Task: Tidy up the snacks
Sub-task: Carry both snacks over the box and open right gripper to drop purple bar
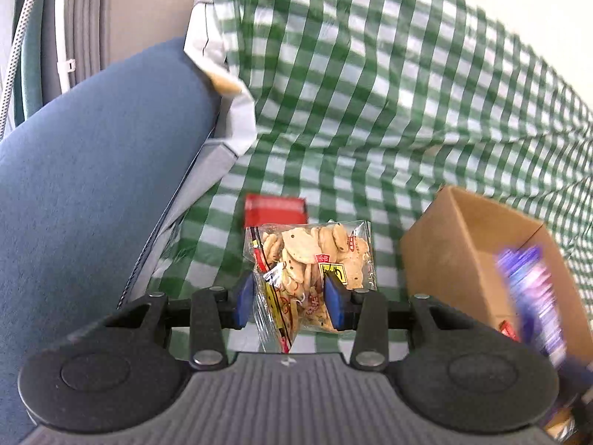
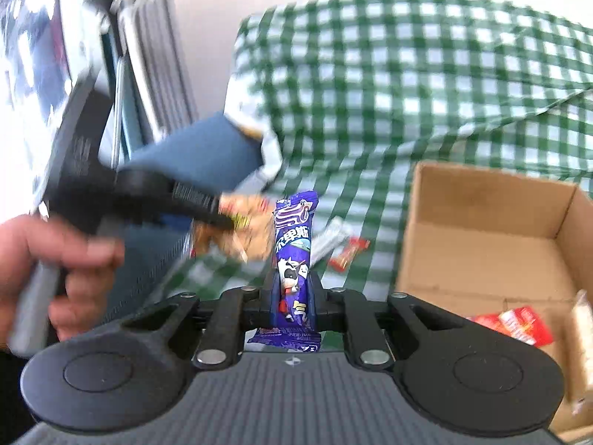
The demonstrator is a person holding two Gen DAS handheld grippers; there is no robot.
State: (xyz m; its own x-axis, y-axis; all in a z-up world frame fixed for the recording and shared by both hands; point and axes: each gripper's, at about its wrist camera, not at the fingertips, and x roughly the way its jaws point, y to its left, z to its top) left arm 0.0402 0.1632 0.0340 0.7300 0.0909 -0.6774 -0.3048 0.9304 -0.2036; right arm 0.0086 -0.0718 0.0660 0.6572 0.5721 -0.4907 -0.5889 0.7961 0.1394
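My left gripper [image 1: 289,298] is shut on a clear bag of crackers [image 1: 311,259] and holds it above the green checked cloth [image 1: 370,92]. My right gripper [image 2: 291,296] is shut on a purple snack bar [image 2: 292,252], which stands upright between the fingers. The open cardboard box [image 2: 481,248] lies to the right in both views, its wall also showing in the left wrist view [image 1: 437,248]. The purple bar appears blurred over the box in the left wrist view [image 1: 530,296]. The left gripper and crackers appear blurred at the left of the right wrist view [image 2: 237,222].
A red packet [image 1: 276,210] lies on the cloth behind the crackers. A small red packet [image 2: 348,254] and a silvery wrapper [image 2: 330,239] lie left of the box. Red packets [image 2: 519,324] lie inside the box. A blue cushion [image 1: 92,185] is at left.
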